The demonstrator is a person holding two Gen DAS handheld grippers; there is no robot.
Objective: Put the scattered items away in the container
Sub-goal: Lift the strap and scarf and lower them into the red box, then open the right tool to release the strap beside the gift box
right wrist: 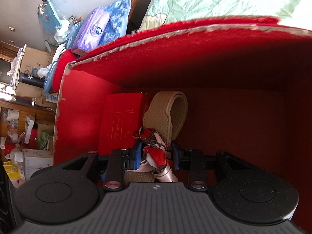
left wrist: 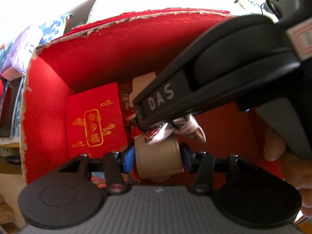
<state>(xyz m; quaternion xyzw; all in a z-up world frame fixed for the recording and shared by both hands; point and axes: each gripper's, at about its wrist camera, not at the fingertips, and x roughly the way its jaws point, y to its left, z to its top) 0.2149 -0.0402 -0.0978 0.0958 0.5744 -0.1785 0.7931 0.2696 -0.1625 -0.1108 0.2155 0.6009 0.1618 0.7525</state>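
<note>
Both tools inside red box (left wrist: 120, 44). Left gripper (left wrist: 158, 157) pinches tan leather strap (left wrist: 158, 156); right gripper (right wrist: 156, 156) pinches patterned silk scarf (right wrist: 157, 156) tied to it. Red gift carton (left wrist: 93, 117) at 9 o'clock. Risk: uneven release snags the scarf.

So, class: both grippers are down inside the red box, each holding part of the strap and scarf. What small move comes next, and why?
Probably open the left gripper to release the beige strap: it already sits low inside the red box beside the small red packet, while the right gripper holds the scarf.
</note>
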